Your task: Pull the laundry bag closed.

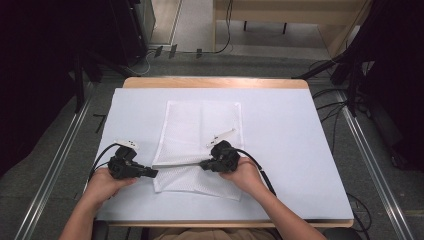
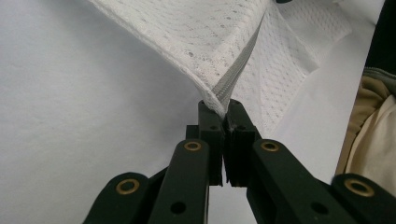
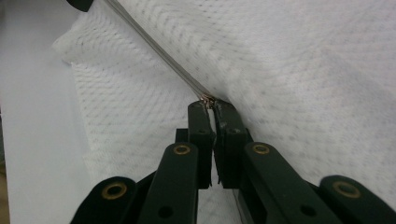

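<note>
A white mesh bag [image 1: 200, 135] with a grey zipper [image 1: 177, 163] lies flat in the middle of the table. My left gripper [image 1: 154, 172] is shut on the zipper's left end at the bag's corner [image 2: 215, 100]. My right gripper [image 1: 204, 165] is shut on the zipper further right, apparently at the metal slider [image 3: 208, 100]. Between the two grippers the zipper [image 3: 159, 51] is pulled into a straight, taut line. The mesh [image 2: 196, 37] rises from the left gripper's fingertips and is lifted a little there.
A pale sheet [image 1: 280, 145] covers the wooden table [image 1: 215, 82]. The person's hands [image 1: 102, 182] come in from the near edge. Cables [image 1: 260, 167] trail from both grippers. Metal rails [image 1: 370, 150] run along the floor beside the table.
</note>
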`<state>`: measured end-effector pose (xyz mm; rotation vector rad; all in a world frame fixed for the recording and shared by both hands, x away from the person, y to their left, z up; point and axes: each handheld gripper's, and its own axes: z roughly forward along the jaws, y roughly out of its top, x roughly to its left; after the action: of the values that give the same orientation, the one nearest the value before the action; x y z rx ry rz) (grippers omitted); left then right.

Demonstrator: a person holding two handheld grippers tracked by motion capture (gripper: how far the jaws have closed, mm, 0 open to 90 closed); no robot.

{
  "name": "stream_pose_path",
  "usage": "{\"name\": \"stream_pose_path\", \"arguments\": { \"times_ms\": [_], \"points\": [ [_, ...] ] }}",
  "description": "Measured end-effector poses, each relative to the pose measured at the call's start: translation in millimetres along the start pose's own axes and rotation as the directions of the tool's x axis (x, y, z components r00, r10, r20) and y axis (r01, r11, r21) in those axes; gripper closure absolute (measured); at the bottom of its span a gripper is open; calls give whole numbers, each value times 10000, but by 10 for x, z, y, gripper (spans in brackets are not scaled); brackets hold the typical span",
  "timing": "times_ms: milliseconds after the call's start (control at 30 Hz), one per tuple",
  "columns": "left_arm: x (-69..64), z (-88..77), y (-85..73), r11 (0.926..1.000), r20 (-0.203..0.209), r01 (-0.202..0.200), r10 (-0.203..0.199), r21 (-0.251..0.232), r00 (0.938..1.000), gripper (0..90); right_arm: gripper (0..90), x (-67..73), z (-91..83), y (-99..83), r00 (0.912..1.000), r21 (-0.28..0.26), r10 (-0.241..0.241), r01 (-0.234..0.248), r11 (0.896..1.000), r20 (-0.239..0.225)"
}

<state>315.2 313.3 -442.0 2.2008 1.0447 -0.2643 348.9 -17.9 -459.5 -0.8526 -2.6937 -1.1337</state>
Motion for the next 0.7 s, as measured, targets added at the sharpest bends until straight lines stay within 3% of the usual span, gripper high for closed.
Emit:
{"name": "stream_pose_path", "arguments": {
  "times_ms": [700],
  "points": [
    [-15, 7, 5, 10000, 58, 8, -8, 29, 10000, 882, 881, -67, -137, -88, 9999, 208, 109, -111, 9997, 84]
  ]
}}
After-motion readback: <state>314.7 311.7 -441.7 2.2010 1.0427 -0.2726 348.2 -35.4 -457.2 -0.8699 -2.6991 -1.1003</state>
